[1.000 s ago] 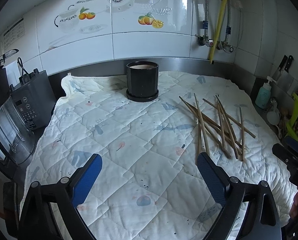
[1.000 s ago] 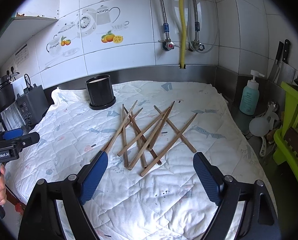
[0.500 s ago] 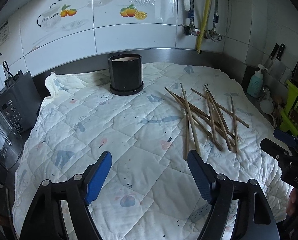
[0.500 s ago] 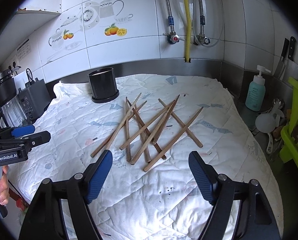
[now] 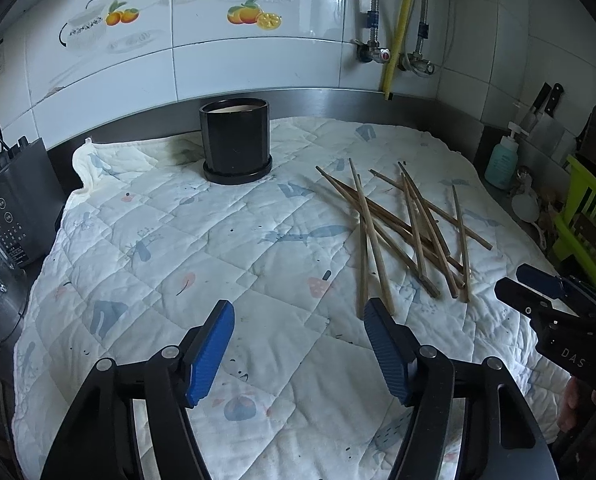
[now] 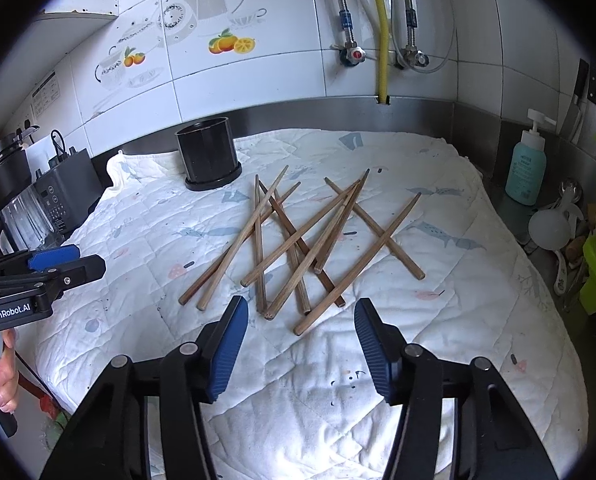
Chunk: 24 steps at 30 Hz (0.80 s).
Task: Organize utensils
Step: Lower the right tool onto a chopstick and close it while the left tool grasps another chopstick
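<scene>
A: What are the left tongs (image 5: 298, 320) doing?

B: They are parted with nothing between the blue pads, and the jaws have just been closing. They hang above bare quilted cloth (image 5: 218, 248), and the right pad's tip sits just beside the near ends of two chopsticks.

A: And the right tongs (image 6: 298, 320)?

B: Same story: apart and empty, jaws just been narrowing. They point at the near ends of the chopsticks (image 6: 298, 240), which show just beyond the pad tips at twelve o'clock, not touched.

A: Where do the chopsticks lie?

B: In a loose, crossed heap flat on the cloth that covers the surface. From the left wrist camera the heap (image 5: 406, 232) is at about one o'clock from the tongs.

A: And the holder?

B: A black cup (image 5: 236, 144) stands upright on its black saucer near the back edge of the cloth, at about eleven o'clock in both views, well apart from the heap. Its inside is hidden.

A: Anything further out?

B: A teal pump bottle (image 6: 526, 172) at two o'clock by the wall, and a dark appliance (image 6: 70, 192) at nine to ten o'clock off the cloth's edge.
</scene>
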Tool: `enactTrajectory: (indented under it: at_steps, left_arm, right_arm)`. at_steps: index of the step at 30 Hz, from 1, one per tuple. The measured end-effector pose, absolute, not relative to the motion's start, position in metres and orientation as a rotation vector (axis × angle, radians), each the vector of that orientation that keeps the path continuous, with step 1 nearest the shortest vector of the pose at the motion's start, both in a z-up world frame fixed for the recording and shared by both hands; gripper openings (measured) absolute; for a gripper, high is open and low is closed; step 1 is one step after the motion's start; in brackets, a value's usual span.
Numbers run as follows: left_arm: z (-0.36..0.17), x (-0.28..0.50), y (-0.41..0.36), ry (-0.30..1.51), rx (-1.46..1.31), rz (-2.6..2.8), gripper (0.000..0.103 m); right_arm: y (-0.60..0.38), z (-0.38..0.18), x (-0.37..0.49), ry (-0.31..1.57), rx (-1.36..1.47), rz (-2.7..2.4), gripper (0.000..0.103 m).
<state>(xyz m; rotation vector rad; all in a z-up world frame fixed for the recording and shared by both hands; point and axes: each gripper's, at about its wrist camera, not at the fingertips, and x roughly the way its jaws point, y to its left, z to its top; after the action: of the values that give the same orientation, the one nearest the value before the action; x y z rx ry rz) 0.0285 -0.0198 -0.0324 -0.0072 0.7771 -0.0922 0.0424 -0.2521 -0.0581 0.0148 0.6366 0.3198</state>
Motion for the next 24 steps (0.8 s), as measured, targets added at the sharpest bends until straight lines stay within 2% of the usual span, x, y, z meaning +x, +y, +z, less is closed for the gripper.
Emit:
enactTrajectory:
  at_steps: [2, 6, 24]
  left_arm:
    - [-0.035, 0.031, -0.020, 0.782, -0.007, -0.094, 0.072]
    - [-0.038, 0.034, -0.019, 0.782, -0.007, -0.098, 0.072]
    - [-0.052, 0.048, -0.017, 0.801, -0.015, -0.122, 0.070]
  right_arm:
    - [-0.252, -0.062, 0.045, 0.647, 0.021, 0.321, 0.055]
    - [-0.250, -0.070, 0.050, 0.673, 0.023, 0.318, 0.041]
    - [-0.243, -0.085, 0.062, 0.717, 0.029, 0.301, 0.036]
